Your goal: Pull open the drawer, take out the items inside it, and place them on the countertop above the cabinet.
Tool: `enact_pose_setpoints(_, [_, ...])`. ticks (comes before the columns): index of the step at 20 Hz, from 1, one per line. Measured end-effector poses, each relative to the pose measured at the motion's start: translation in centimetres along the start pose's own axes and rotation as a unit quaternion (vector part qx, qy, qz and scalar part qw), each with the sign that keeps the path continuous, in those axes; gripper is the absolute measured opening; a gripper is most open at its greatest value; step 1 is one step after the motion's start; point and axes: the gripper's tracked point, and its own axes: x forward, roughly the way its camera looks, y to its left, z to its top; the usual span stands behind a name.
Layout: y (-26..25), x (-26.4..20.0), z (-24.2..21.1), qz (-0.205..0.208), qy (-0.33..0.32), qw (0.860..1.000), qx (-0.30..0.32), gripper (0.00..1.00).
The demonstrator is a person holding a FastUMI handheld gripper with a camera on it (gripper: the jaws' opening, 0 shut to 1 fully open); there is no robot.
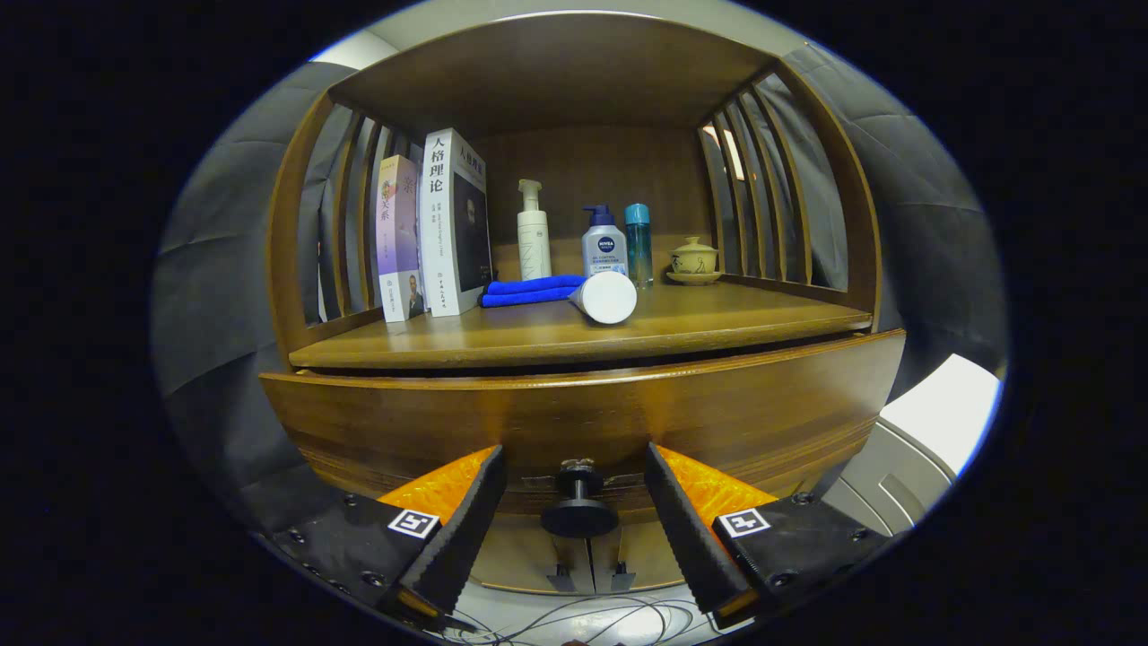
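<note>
The countertop [538, 334] holds two books [437, 229] and three bottles [604, 240]; the tool [577, 525] gapes wide around the drawer's knob [578, 507].

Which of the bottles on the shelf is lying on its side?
The white bottle, tipped over beside the blue cloth, its round end facing the open claw. The pump bottles and the teal-capped bottle behind it stand upright.

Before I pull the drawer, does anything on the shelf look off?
One thing: a white bottle lies tipped on its side by the blue cloth, while the other bottles stand upright. The gripper is open around the drawer knob.
</note>
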Motion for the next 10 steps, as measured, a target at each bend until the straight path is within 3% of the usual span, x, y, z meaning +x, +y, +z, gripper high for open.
enact_pose_setpoints(10, [-0.3, 2.1, -0.4, 0.004, 0.03, 0.999, 0.015, 0.96])
